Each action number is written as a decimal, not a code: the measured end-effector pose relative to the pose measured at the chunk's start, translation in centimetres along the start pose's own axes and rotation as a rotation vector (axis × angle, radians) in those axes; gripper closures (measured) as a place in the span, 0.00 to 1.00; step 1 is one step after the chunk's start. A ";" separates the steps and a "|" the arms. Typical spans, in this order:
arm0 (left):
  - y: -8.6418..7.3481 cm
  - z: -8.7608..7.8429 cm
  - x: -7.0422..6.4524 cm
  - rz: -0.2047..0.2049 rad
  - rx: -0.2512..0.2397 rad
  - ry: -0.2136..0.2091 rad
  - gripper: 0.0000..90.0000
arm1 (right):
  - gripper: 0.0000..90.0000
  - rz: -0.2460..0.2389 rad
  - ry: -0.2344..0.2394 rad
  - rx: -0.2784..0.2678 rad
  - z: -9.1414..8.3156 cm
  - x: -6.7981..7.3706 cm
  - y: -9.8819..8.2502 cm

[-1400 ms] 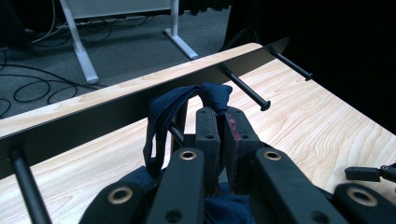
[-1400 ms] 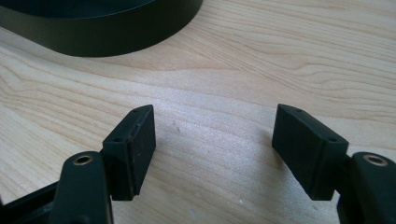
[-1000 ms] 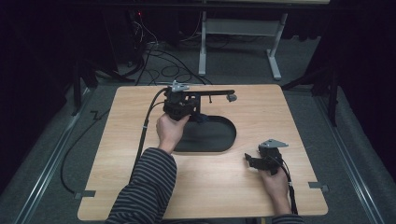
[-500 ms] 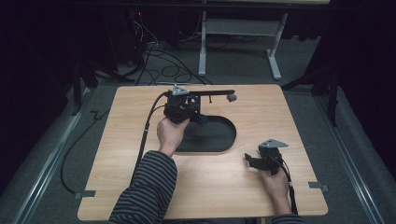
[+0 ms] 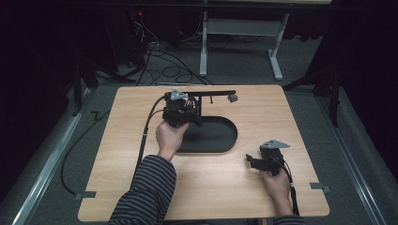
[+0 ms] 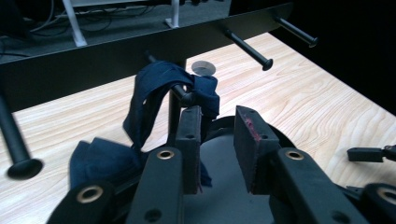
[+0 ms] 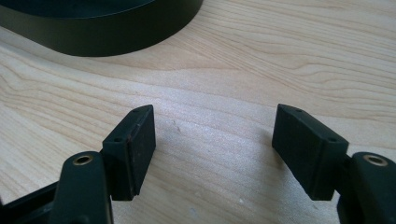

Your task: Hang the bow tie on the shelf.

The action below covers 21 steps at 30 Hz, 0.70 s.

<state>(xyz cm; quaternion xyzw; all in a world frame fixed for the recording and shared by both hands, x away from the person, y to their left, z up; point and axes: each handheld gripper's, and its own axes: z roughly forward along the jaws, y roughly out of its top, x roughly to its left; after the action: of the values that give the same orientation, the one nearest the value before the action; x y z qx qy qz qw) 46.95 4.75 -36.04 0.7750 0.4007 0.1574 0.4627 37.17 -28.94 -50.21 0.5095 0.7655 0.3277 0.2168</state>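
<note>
Hanging a dark blue cloth (image 6: 159, 88) over a peg (image 6: 180, 91) of the black rack (image 5: 206, 94): already draped, left gripper (image 6: 219, 135) just parting its jaws, nothing pinched. Resting idle on the wooden table (image 5: 117, 154), right gripper (image 7: 212, 140) gaping wide, empty. Remaining: withdrawing.

The light wooden counter (image 5: 117, 164) looks smooth, with wavy grain lines. The dark blue cloth strip (image 6: 154, 88) is soft, matt and wrinkly, draped over a black metal peg (image 6: 180, 91) of the matt black rack (image 6: 93, 60). The black oval tray (image 7: 93, 32), at 12 o'clock in the right gripper view, looks smooth with a dull shine.
</note>
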 end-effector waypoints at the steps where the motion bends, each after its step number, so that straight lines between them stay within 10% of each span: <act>1: 0.0 -0.1 0.0 0.001 -0.003 0.000 0.79 | 0.35 0.000 0.000 0.000 0.0 0.0 0.0; 21: -0.9 -2.9 0.4 0.018 -0.038 0.016 0.70 | 0.35 -0.001 0.000 0.000 0.0 0.0 0.0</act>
<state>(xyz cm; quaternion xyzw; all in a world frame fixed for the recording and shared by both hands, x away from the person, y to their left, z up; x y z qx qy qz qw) 45.01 7.02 -35.36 0.7685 0.3941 0.1754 0.4725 37.17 -28.94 -50.21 0.5092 0.7657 0.3277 0.2168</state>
